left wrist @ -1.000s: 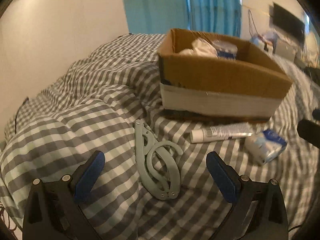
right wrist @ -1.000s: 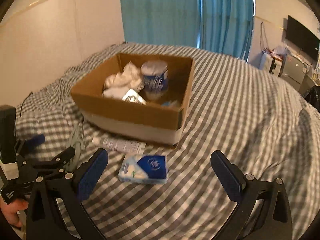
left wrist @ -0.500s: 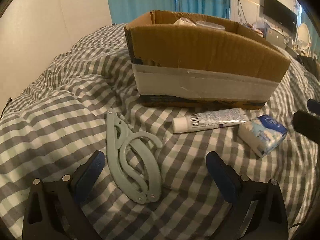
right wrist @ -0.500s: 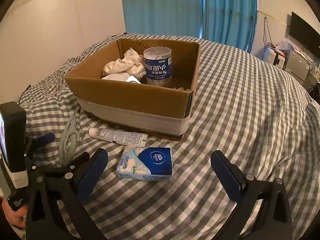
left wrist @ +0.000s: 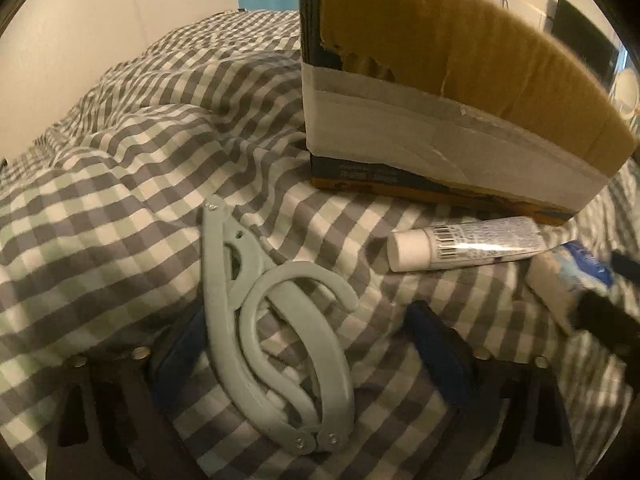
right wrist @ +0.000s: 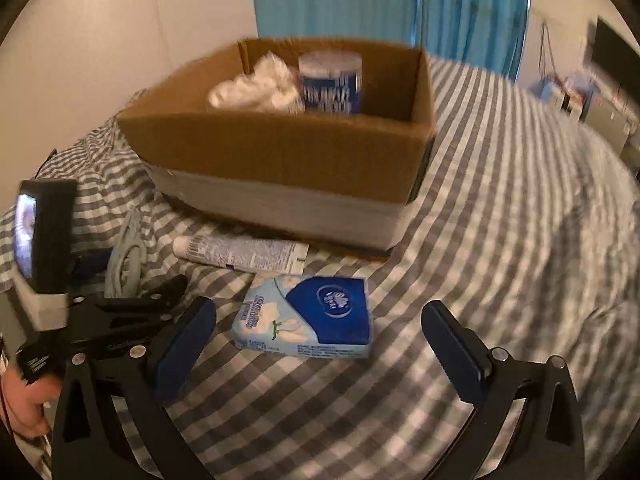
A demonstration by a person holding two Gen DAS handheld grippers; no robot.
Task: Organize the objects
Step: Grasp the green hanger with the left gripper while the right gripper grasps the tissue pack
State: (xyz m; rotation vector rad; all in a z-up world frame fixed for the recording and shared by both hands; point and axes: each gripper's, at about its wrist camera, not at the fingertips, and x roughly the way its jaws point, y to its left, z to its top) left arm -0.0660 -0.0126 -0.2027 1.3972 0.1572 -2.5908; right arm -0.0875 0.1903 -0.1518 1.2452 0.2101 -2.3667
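Note:
A pale green folding hanger [left wrist: 276, 328] lies on the checked bedspread. My left gripper [left wrist: 312, 356] is open, low over it, one finger on each side of its hinged end. A white tube [left wrist: 464, 248] and a blue tissue pack [left wrist: 568, 280] lie right of it, before the cardboard box [left wrist: 440, 92]. In the right wrist view my right gripper [right wrist: 320, 344] is open, its fingers on either side of the tissue pack [right wrist: 312, 316]. The tube [right wrist: 240, 254], hanger [right wrist: 124, 260] and box [right wrist: 280, 160] lie beyond.
The box holds a white cloth [right wrist: 256, 88] and a blue-labelled can [right wrist: 330, 82]. The left hand-held gripper [right wrist: 100, 312] with its lit screen sits at the right view's left edge. Blue curtains [right wrist: 392, 4] and a wall stand behind the bed.
My left gripper has moved forward and down until its fingers straddle the hanger. My right gripper has dropped closer to the tissue pack. Both stay open.

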